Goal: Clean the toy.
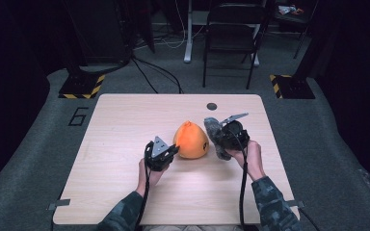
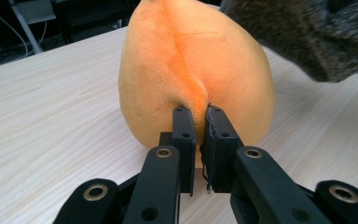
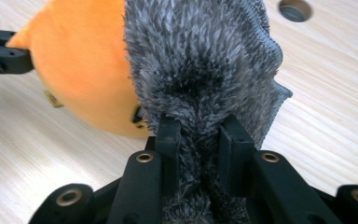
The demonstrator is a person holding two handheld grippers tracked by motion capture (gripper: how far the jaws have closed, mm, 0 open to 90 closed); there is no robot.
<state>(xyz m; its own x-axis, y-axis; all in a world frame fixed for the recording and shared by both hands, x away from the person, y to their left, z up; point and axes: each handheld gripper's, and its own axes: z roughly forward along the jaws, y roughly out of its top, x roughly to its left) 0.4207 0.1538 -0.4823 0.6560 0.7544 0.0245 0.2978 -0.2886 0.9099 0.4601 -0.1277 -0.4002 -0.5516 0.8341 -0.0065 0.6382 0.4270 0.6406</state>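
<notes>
Now left claw (image 2: 199, 126) pinches orange plush (image 2: 196, 70)'s near side.

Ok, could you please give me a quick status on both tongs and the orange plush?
Left tongs shut, pinching a fold of the orange plush. Right tongs shut on the grey fuzzy cloth, held against the plush. Table around them unobstructed.

The top of the orange plush (image 2: 196, 70) is cut off by the upper edge of the left gripper view; the grey furry cloth (image 2: 307, 32) is cropped at that view's top right corner; in the right gripper view the plush's right side (image 3: 79, 70) is hidden behind the cloth (image 3: 200, 60), and the cloth's lower end is buried between the fingers (image 3: 168, 140); the small marks on the plush there cannot be read.
</notes>
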